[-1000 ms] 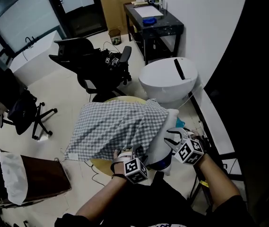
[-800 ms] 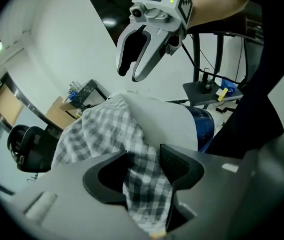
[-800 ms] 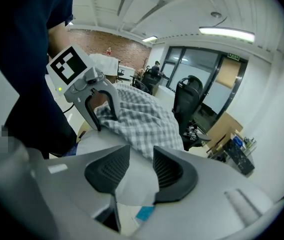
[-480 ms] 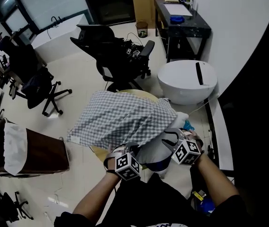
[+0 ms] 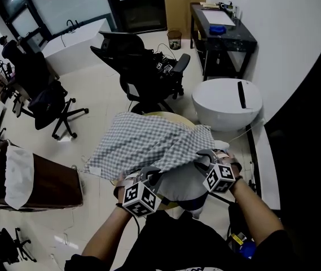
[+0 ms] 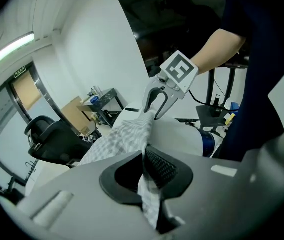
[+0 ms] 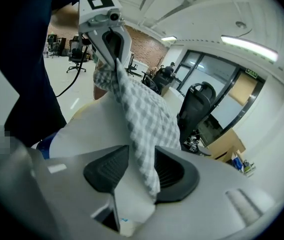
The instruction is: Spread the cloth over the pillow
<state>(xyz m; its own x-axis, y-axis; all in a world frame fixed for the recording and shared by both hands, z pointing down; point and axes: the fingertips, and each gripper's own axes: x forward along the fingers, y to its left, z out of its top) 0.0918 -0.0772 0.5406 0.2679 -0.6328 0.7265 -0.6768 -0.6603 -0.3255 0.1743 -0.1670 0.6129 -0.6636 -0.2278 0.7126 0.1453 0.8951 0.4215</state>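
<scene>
a grey-and-white checked cloth [image 5: 149, 145] lies draped over the far side of a plump white pillow [image 5: 184, 180], its left edge hanging free.

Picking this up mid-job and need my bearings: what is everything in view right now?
cloth: one, grey-and-white check, draped over the pillow
pillow: one, white, under the cloth's near side
round table: one, pale yellow, beneath both
round tub: one, white with black strip, right of table
desk: one, black, far wall
office chairs: several, black, beyond and left
cardboard sheet: one, brown, against far wall
box: one, brown, floor at left
left gripper: one, grey, jaws shut on the cloth's edge
right gripper: one, grey, jaws apart, just been opening, cloth between them
forearms: two, bare, bottom of head view
</scene>
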